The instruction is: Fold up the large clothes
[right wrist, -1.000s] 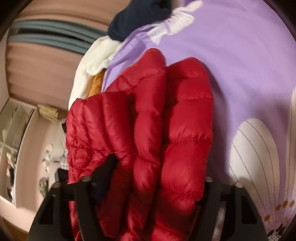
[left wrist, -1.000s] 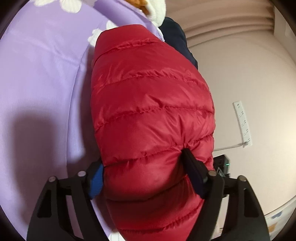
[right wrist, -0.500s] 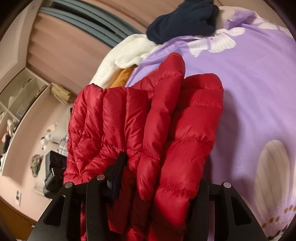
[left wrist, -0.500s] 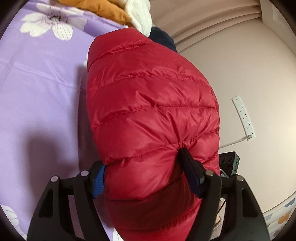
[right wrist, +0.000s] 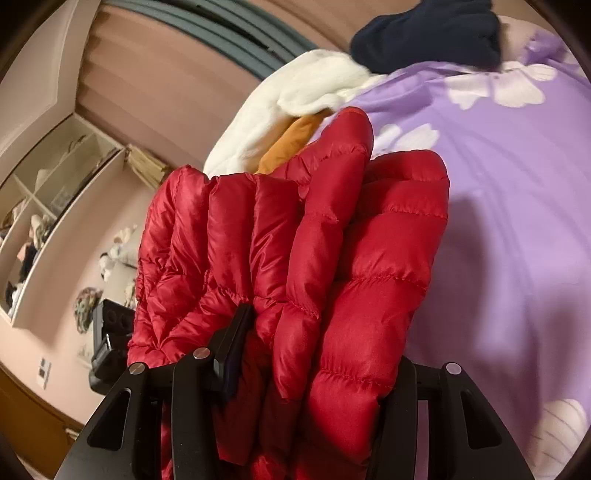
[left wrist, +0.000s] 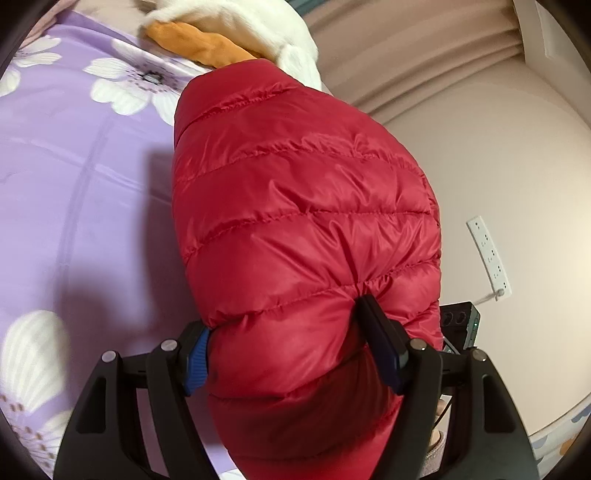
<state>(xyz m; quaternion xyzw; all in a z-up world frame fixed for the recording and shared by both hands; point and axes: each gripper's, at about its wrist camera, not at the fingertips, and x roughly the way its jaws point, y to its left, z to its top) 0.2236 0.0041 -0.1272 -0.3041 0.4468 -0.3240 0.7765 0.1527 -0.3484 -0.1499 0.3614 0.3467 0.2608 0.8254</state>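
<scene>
A red quilted puffer jacket (left wrist: 303, 221) hangs bunched above the purple flowered bedsheet (left wrist: 74, 192). My left gripper (left wrist: 291, 343) is shut on a thick fold of it, the fabric bulging between the fingers. The jacket also fills the right wrist view (right wrist: 295, 266), folded in several layers. My right gripper (right wrist: 317, 350) is shut on those layers; its right finger is mostly hidden behind the fabric. The bedsheet lies to the right in that view (right wrist: 498, 221).
A white fleece (left wrist: 258, 26) and an orange garment (left wrist: 199, 44) lie heaped at the bed's far edge, with a navy garment (right wrist: 428, 33) beside them. A wall with a power strip (left wrist: 487, 254) is to the right. Shelves (right wrist: 48, 206) stand on the left.
Both grippers have carried the jacket along over the bed toward the garment heap; the white and orange garments now show larger. Both grips are unchanged.
</scene>
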